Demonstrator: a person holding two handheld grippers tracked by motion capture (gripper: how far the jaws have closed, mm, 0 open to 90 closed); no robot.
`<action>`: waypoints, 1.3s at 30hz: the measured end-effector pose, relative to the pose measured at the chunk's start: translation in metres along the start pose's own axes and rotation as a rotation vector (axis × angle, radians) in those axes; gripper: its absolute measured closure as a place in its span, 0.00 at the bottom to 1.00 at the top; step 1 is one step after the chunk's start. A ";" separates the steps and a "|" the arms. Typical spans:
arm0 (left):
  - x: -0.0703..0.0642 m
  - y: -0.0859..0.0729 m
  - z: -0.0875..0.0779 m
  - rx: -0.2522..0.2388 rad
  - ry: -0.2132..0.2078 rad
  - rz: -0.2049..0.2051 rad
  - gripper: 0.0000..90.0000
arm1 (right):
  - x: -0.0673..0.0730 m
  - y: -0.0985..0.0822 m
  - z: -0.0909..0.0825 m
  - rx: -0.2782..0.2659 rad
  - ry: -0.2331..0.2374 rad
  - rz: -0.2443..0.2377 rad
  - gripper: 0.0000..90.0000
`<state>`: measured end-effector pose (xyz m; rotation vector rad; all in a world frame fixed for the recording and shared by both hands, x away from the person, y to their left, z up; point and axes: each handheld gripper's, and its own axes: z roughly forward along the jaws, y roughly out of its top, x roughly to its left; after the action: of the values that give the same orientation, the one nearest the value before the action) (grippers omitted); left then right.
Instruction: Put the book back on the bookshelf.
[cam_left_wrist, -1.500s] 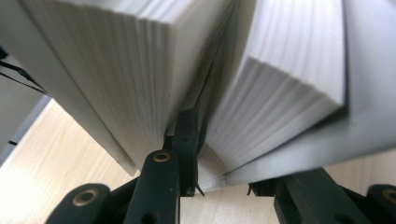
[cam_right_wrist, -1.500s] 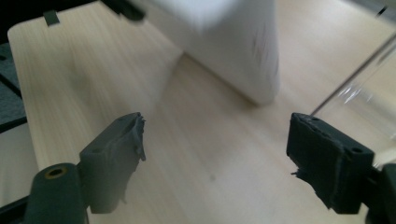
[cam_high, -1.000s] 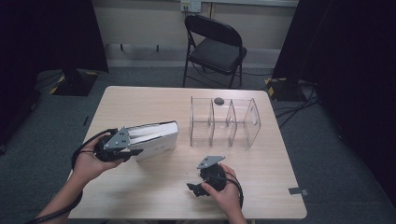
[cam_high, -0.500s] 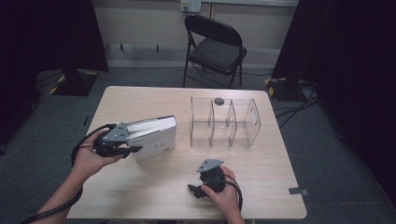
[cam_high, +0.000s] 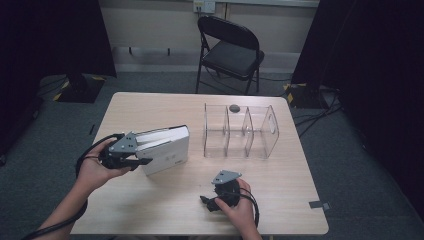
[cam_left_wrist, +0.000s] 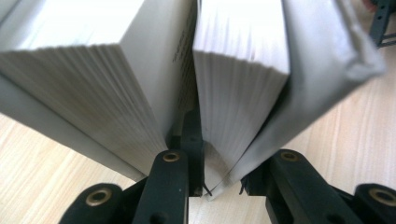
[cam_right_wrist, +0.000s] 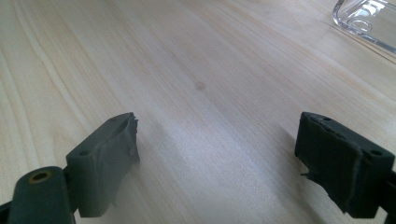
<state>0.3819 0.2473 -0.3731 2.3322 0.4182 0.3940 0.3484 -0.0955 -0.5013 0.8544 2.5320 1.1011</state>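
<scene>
You have one white book (cam_high: 165, 149) near the worktop's (cam_high: 150, 200) left edge; your left gripper (cam_high: 131, 150) is clamped on a wad of its pages and cover. One clear divider rack (cam_high: 240, 131) stands toward the far right edge, with one dark round thing (cam_high: 234, 107) behind it. Your right gripper (cam_high: 220, 192), jaws spread wide with nothing between, rests near the near edge. The left gripper view shows the pages (cam_left_wrist: 238, 93) split around one jaw.

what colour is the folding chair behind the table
Black, seat, back and frame alike. The folding chair shows best in the high view, standing past the table's far edge.
</scene>
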 end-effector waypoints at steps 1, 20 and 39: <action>0.000 0.000 -0.001 0.003 -0.004 0.000 0.83 | 0.000 0.000 0.000 -0.001 0.001 0.000 0.13; -0.006 -0.002 -0.006 -0.013 -0.096 -0.004 0.83 | 0.001 0.000 0.000 0.002 -0.003 0.003 0.13; 0.001 -0.008 -0.007 -0.042 -0.084 -0.082 0.83 | 0.000 0.001 0.001 0.001 -0.007 0.003 0.13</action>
<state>0.3786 0.2568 -0.3737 2.2735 0.4592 0.2615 0.3488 -0.0943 -0.5014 0.8607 2.5266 1.0956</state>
